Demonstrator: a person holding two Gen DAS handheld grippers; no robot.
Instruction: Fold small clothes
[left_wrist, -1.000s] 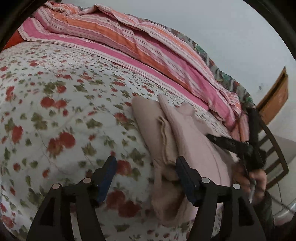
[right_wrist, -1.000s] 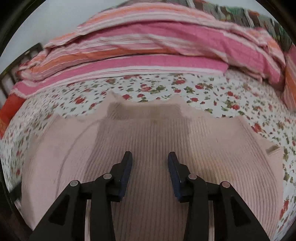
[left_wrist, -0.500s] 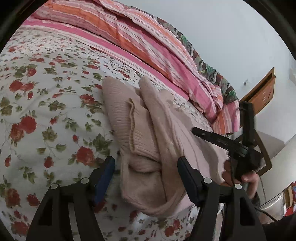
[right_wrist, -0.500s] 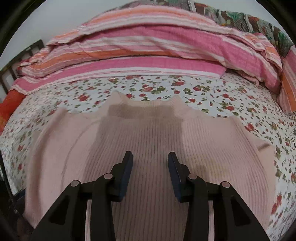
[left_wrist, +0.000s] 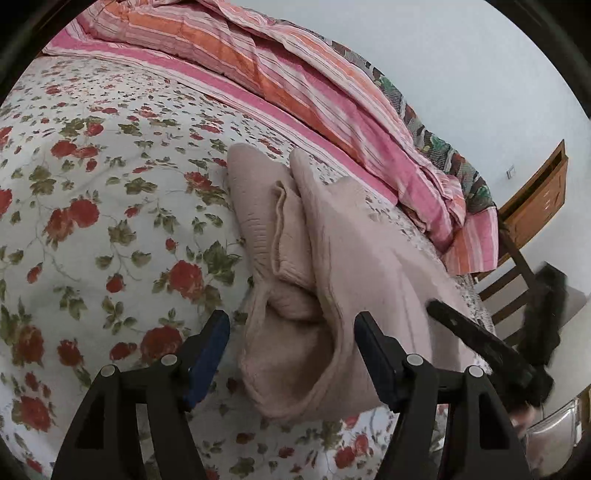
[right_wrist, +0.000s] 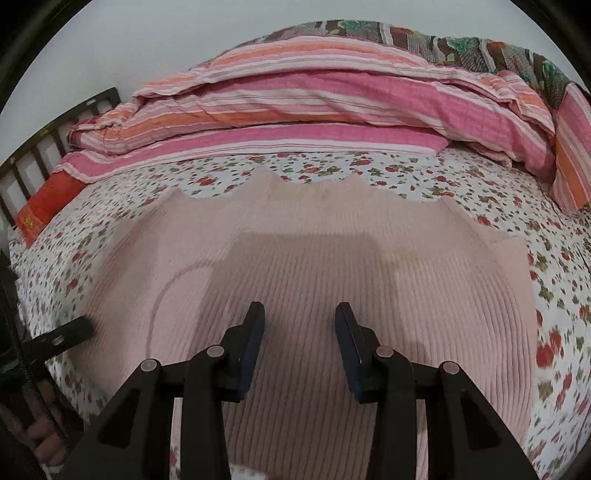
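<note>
A pale pink ribbed knit garment (left_wrist: 332, 266) lies on the floral bedsheet (left_wrist: 92, 206), its left side bunched into folds. My left gripper (left_wrist: 291, 332) is open, its jaws straddling the bunched near edge of the garment without closing on it. In the right wrist view the same garment (right_wrist: 314, 258) lies spread flat and wide. My right gripper (right_wrist: 300, 321) is open and empty, just above the middle of the garment. The right gripper also shows in the left wrist view (left_wrist: 480, 339), at the garment's right side.
A pink and orange striped quilt (right_wrist: 314, 107) is piled along the far side of the bed. A wooden chair (left_wrist: 517, 273) and cabinet (left_wrist: 535, 199) stand past the bed's right end. A dark headboard (right_wrist: 48, 147) is at the left.
The left gripper has swung and moved in so that the bunched garment edge now sits between its open jaws. The right gripper has drawn back a little over the garment, still open.
</note>
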